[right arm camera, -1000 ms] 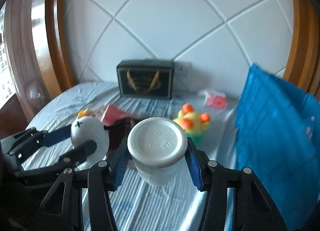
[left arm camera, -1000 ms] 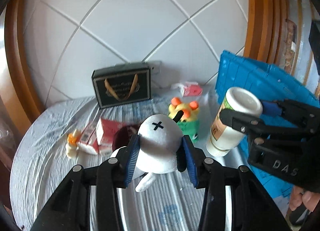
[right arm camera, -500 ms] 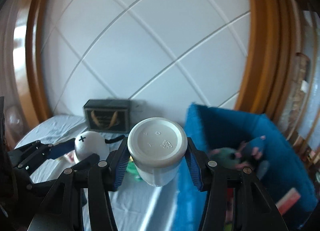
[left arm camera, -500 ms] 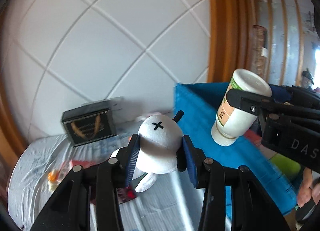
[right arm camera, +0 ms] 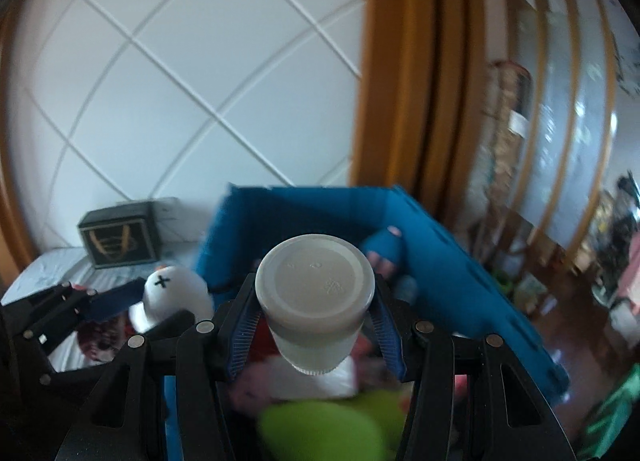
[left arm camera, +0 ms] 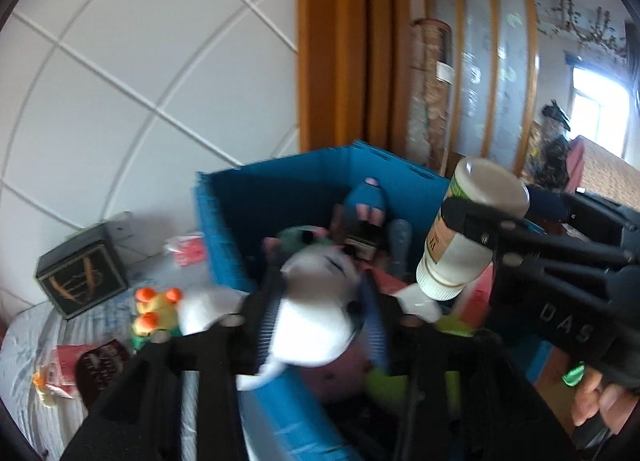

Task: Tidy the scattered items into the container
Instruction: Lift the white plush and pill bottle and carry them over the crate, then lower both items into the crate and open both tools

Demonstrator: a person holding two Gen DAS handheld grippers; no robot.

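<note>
My left gripper (left arm camera: 320, 301) has a white plush toy (left arm camera: 316, 313) with a cross-stitched eye between its blue pads; its jaws are closing on it. It hangs over the near left edge of the blue container (left arm camera: 280, 189). The right wrist view shows the same toy (right arm camera: 172, 293) in the left gripper (right arm camera: 160, 309), at the container's (right arm camera: 320, 213) left wall. My right gripper (right arm camera: 316, 321) is shut on a white-lidded bottle (right arm camera: 316, 289), above the container's inside. The left wrist view shows that bottle (left arm camera: 460, 253) tilted in the right gripper (left arm camera: 492, 205).
The container holds several things, among them a blue plush (left arm camera: 366, 201) and something lime green (right arm camera: 320, 429). On the pale cloth to its left lie a black gift box (left arm camera: 82, 275), a yellow toy with orange knobs (left arm camera: 156, 309) and red packets (left arm camera: 68, 357). A wooden door frame (left arm camera: 332, 61) stands behind.
Both grippers swung right and upward from the cloth-covered table to above the blue container, carrying the plush toy and the bottle. The container's contents have come into view.
</note>
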